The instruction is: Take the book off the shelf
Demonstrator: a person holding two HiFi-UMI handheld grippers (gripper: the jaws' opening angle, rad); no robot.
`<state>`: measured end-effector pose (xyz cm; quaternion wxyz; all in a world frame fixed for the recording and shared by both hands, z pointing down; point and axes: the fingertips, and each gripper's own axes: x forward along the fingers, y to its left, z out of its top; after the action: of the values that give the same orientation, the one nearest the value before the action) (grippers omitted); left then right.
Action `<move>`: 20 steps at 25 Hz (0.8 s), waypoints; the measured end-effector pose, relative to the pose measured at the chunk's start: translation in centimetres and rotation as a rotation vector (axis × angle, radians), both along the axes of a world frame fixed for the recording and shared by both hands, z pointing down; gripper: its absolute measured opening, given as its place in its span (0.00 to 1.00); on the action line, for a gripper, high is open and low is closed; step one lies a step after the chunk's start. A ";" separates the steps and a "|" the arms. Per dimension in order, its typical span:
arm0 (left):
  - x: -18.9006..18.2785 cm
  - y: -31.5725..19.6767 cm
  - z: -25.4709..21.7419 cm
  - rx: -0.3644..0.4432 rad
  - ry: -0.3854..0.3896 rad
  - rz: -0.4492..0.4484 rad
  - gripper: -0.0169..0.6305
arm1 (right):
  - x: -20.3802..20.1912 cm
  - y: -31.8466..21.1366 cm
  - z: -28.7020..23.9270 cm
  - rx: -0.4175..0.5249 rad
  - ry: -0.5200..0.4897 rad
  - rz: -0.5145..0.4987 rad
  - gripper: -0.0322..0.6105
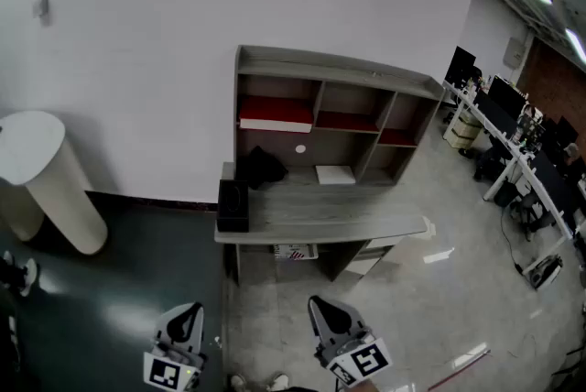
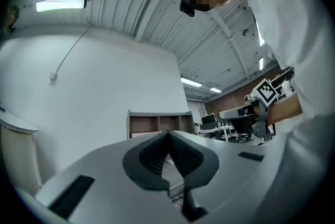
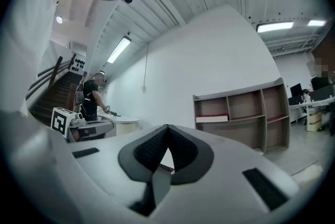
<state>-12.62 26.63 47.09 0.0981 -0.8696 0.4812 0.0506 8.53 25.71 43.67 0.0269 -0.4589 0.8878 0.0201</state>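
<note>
A red and white book (image 1: 275, 115) lies flat in the left compartment of the grey shelf unit (image 1: 330, 70), which stands on a desk against the white wall. Both grippers hang low at the near edge of the head view, well short of the desk. My left gripper (image 1: 188, 311) is shut with nothing in it, its pads meeting at a point (image 2: 168, 134). The right gripper (image 1: 325, 306) is shut and empty too (image 3: 167, 127). In the right gripper view the book (image 3: 212, 118) shows far off inside the shelf (image 3: 243, 113).
On the desk top (image 1: 366, 221) sit a black box (image 1: 233, 205), a dark bundle (image 1: 261, 166) and a white sheet (image 1: 334, 174). A white round pedestal (image 1: 46, 170) stands at the left. Office desks with monitors (image 1: 513, 134) run along the right. A person (image 3: 91, 97) stands far back.
</note>
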 end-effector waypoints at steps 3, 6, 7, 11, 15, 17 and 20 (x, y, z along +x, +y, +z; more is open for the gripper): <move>0.7 0.2 0.1 0.003 -0.001 -0.005 0.05 | 0.6 0.0 0.2 -0.002 0.002 -0.009 0.08; 1.4 0.4 -0.1 0.003 -0.001 -0.012 0.05 | 1.6 0.3 0.6 -0.004 -0.006 -0.012 0.08; 1.7 0.5 -0.1 0.003 -0.003 -0.015 0.05 | 2.2 0.4 0.6 -0.002 -0.021 -0.014 0.08; 2.5 0.7 0.0 0.002 -0.020 -0.018 0.05 | 5.0 1.1 1.1 0.001 -0.100 0.001 0.08; 3.9 0.6 0.6 -0.017 -0.025 -0.008 0.05 | 7.9 1.4 2.5 -0.028 -0.119 0.045 0.08; 4.6 0.2 0.9 -0.025 -0.027 0.003 0.05 | 9.1 1.5 3.3 -0.052 -0.117 0.068 0.08; 5.5 -0.9 0.7 -0.017 -0.016 0.019 0.05 | 10.9 1.1 4.0 -0.078 -0.109 0.104 0.09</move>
<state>-7.11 25.74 47.75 0.0942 -0.8754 0.4724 0.0405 19.42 26.85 47.63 0.0561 -0.5054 0.8602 -0.0380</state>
